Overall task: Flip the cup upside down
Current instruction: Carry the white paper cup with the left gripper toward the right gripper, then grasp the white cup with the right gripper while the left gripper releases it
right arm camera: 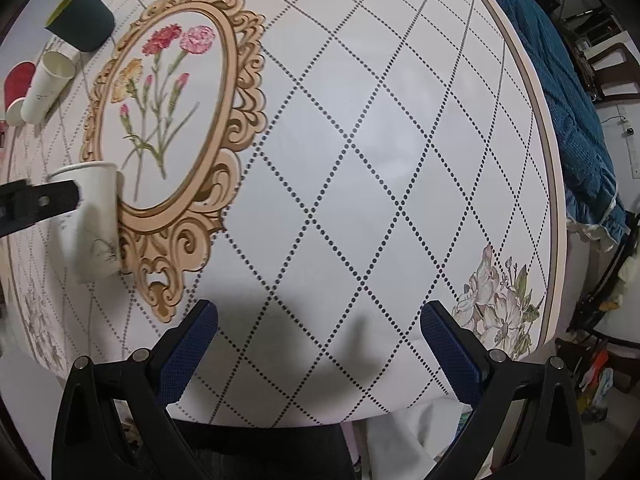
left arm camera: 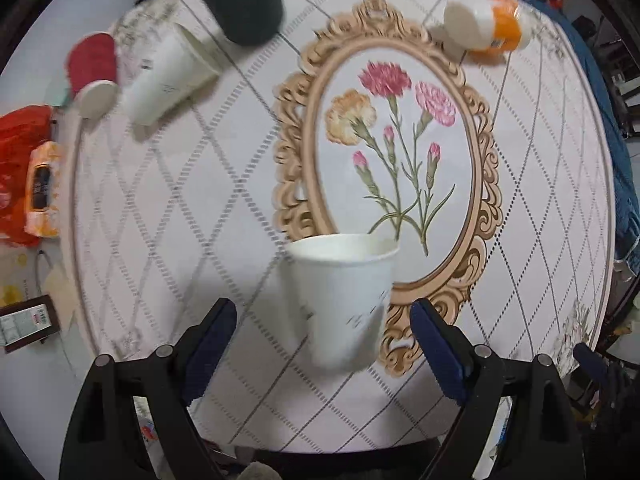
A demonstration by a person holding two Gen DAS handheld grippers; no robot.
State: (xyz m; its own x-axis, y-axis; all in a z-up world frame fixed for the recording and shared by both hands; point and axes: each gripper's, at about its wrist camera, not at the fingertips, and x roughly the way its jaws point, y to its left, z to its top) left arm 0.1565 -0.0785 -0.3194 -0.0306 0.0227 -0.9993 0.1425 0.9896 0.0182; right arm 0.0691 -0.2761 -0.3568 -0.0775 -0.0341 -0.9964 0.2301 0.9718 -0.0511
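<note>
A white paper cup (left arm camera: 342, 300) stands upright, mouth up, on the round patterned table (left arm camera: 200, 208), just ahead of and between the spread fingers of my left gripper (left arm camera: 322, 320). The jaws are wide apart and do not touch the cup. In the right wrist view the same cup (right arm camera: 94, 228) stands at the far left, with one left finger (right arm camera: 40, 200) in front of it. My right gripper (right arm camera: 318, 322) is open and empty over bare table, well to the right of the cup.
At the table's far side stand a dark green cup (left arm camera: 244, 4), a white cup (left arm camera: 168, 76) on its side, a red cup (left arm camera: 92, 72) on its side and an orange-and-white bottle (left arm camera: 488, 24). Orange packets (left arm camera: 40, 188) lie off the left edge. A blue cloth (right arm camera: 560, 92) hangs at the right.
</note>
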